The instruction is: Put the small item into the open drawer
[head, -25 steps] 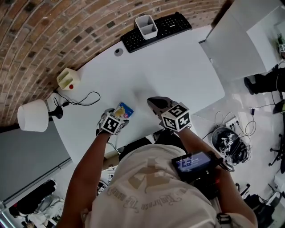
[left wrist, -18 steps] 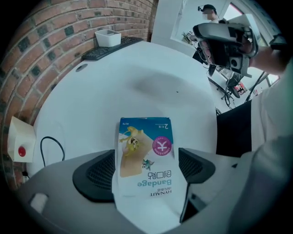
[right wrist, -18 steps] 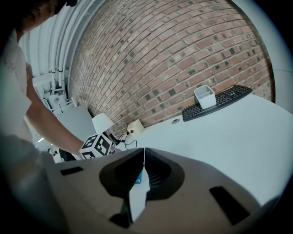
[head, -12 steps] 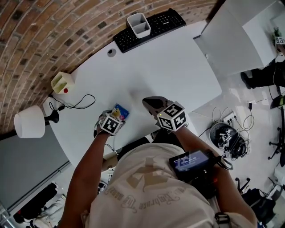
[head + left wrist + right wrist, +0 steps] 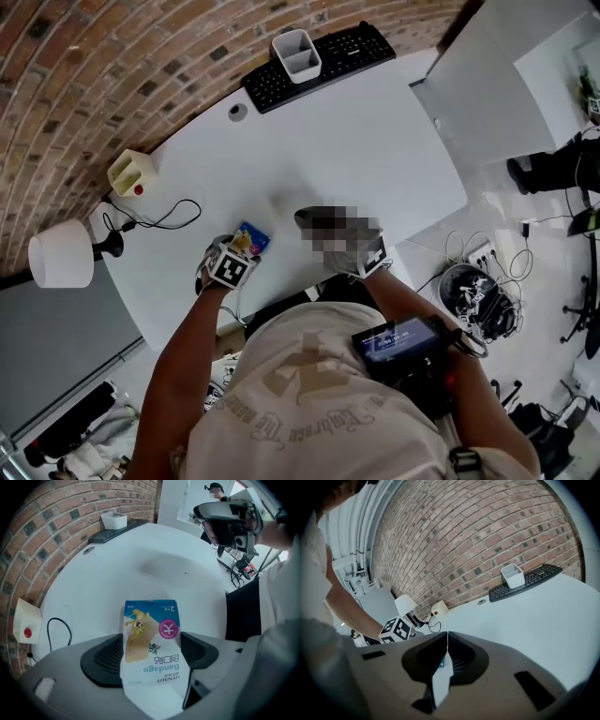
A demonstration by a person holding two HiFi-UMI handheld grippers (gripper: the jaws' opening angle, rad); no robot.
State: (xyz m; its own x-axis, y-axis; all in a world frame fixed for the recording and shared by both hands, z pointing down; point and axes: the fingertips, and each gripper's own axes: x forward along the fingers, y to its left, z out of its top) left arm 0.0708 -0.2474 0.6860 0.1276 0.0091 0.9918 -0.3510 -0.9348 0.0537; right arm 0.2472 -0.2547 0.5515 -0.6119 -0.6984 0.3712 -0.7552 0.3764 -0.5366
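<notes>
A small blue and white bandage box (image 5: 151,634) lies flat on the white desk (image 5: 375,141) near its front edge; in the head view the box (image 5: 251,238) pokes out beyond my left gripper (image 5: 234,258). That gripper (image 5: 151,654) points straight down over the box. Its wide-set jaws have just been closing, and the pads (image 5: 101,660) meet the box's long sides. My right gripper (image 5: 447,635) hovers to the right (image 5: 314,223), tips together, holding nothing. No drawer shows in any view.
At the desk's far side lie a black keyboard (image 5: 356,45) and a white bin (image 5: 298,54). On the left are a white lamp (image 5: 61,253), a cream box with a red button (image 5: 129,172) and a black cable (image 5: 167,214). A white panel (image 5: 487,84) stands right.
Both grippers stay about where they were and the box lies in the same spot. Only the head view has shifted slightly.
</notes>
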